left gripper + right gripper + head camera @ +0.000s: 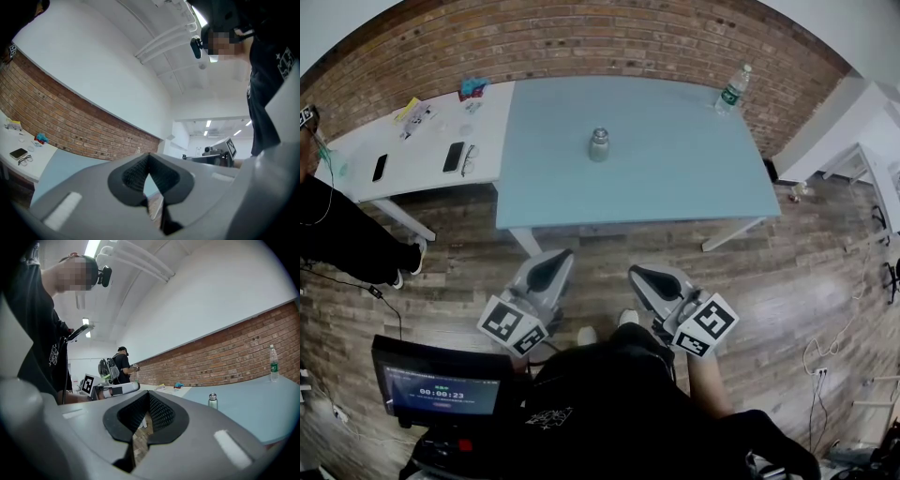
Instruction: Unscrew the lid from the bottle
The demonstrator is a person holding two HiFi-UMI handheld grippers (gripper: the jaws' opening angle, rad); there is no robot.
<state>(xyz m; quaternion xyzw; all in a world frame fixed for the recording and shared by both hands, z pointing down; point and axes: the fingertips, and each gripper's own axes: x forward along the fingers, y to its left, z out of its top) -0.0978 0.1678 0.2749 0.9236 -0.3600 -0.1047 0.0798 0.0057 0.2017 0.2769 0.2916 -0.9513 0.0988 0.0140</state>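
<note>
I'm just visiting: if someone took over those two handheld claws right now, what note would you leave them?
Left gripper: shut, empty, held over the floor short of the table.
Right gripper: shut, empty, alongside it.
Metal bottle: upright mid-table, lid on, untouched.
Done: nothing yet.
Left: reach the bottle, hold its body, unscrew the lid.

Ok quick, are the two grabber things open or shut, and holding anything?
Left gripper: shut, holding nothing.
Right gripper: shut, holding nothing.
</note>
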